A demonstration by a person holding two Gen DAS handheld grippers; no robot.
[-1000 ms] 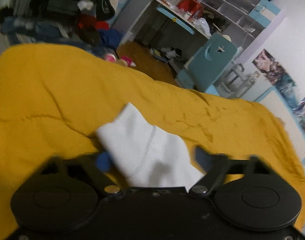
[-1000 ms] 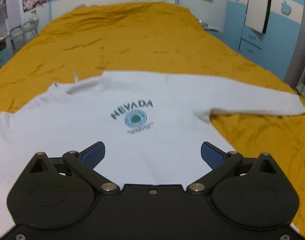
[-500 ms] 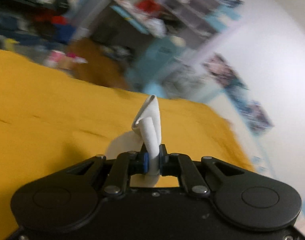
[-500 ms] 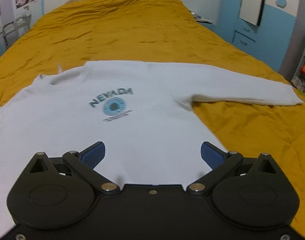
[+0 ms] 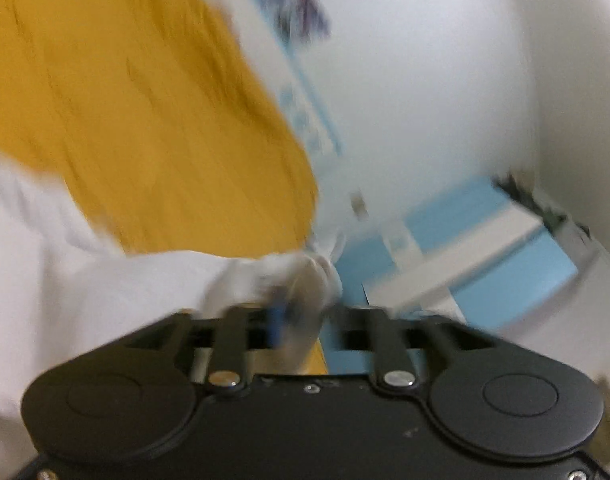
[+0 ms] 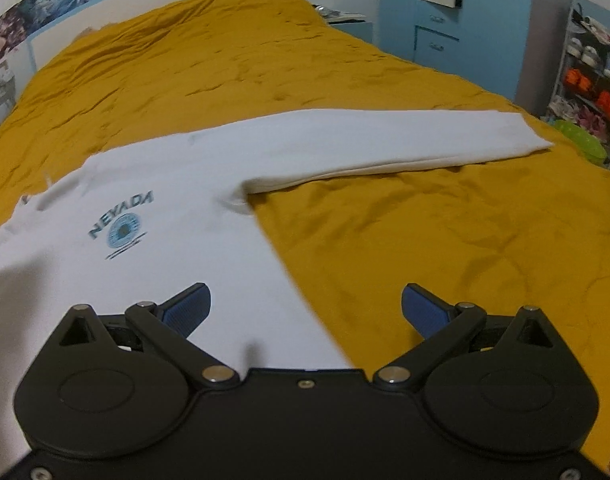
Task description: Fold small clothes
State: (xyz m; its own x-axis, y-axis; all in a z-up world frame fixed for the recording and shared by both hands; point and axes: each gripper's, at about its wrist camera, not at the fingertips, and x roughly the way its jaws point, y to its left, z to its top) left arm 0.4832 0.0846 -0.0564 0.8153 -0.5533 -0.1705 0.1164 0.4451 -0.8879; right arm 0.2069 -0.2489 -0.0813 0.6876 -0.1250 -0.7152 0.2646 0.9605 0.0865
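The white long-sleeved cotton shirt with a blue NEVADA print (image 6: 193,216) lies flat on the mustard-yellow quilted bedspread (image 6: 445,240), the right gripper (image 6: 305,308) gaping empty above its hem, while the blurred left gripper (image 5: 301,316), jaws opening, has the bunched sleeve cuff (image 5: 305,272) between its fingers.

Home bedroom, likely child's. Large bed (image 6: 345,80) under mustard-yellow quilt fills room. White headboard (image 6: 117,0) with blue apple motifs. Posters (image 6: 45,4) along wall. Blue-and-white wardrobe (image 6: 437,20) with drawers. Wire rack (image 6: 593,76) at right holds shoes, bright oddments. White sweatshirt (image 6: 177,232) spread on bed.
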